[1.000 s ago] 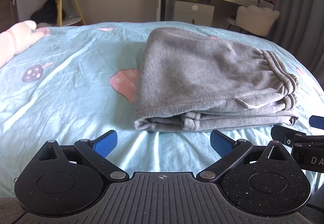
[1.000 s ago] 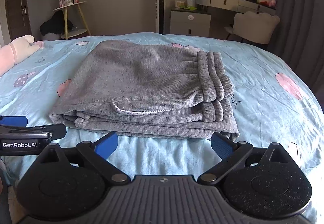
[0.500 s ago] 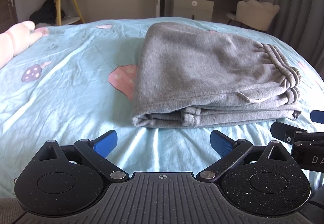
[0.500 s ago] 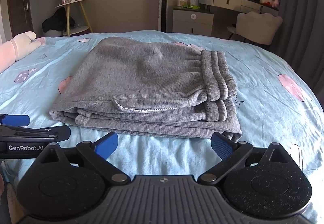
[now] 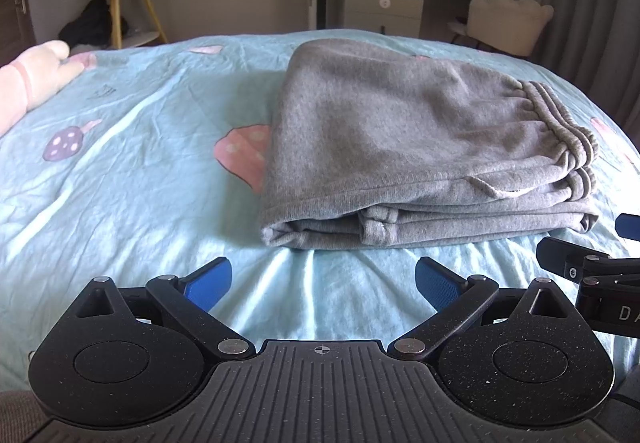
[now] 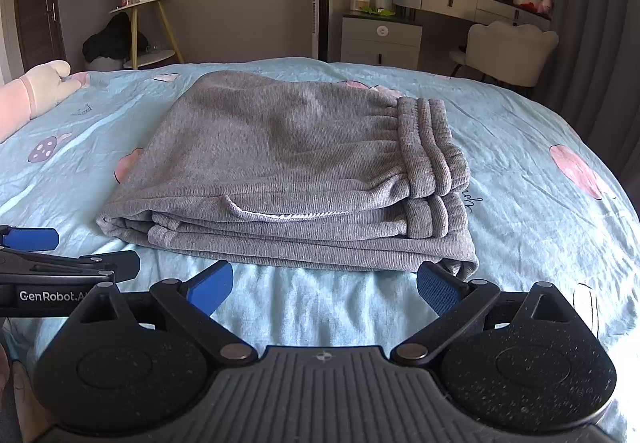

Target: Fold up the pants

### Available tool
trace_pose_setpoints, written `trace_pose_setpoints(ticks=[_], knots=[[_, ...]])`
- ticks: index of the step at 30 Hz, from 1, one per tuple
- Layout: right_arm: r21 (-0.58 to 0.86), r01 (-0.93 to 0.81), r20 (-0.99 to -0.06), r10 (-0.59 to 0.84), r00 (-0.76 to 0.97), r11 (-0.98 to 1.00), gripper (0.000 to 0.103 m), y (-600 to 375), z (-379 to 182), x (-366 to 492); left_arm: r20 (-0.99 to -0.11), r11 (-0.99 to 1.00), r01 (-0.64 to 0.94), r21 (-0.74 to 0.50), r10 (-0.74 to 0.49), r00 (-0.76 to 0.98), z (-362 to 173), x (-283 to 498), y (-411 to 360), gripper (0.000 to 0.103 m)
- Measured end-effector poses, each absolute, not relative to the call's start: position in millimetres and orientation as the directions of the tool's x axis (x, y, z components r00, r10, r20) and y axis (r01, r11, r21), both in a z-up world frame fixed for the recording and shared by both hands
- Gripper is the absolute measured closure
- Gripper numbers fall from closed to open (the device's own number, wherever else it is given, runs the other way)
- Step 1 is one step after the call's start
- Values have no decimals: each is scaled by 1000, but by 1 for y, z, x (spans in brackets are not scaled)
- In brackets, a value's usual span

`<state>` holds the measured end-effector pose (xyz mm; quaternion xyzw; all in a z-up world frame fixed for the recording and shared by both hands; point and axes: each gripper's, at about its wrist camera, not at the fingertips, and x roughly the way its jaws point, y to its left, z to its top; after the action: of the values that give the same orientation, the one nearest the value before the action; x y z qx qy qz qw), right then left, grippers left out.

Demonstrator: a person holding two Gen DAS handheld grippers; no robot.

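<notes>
Left wrist view: folded grey pants [image 5: 420,147] lie on the bedsheet [image 5: 132,171]. Just short of the pants, left gripper [image 5: 323,281] and right gripper [image 6: 325,285] both hold fingers apart, empty.

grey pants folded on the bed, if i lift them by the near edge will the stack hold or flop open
The grey pants look like soft knit, so they would probably sag. The loose layers at the near edge would likely separate. The thick elastic waistband may weigh that end down.

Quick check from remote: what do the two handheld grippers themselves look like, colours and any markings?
Both match: the left gripper and right gripper have speckled matte-black bodies, ribbed centre plates, round side discs, silver pivot rivets and blue textured pads on the jaws. White "GenRobot.AI" lettering marks the left one's side. No cables visible.
</notes>
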<state>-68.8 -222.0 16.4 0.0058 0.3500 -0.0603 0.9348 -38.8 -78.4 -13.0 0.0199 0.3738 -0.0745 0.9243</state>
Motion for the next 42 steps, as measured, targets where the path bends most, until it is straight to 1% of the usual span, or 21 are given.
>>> trace_pose_setpoints(ticks=[42], knots=[[-33,130,-671,-118,732,991,4,-225,14,-66,-719,989,145,9,-95,688,-19,-36,-79,1]])
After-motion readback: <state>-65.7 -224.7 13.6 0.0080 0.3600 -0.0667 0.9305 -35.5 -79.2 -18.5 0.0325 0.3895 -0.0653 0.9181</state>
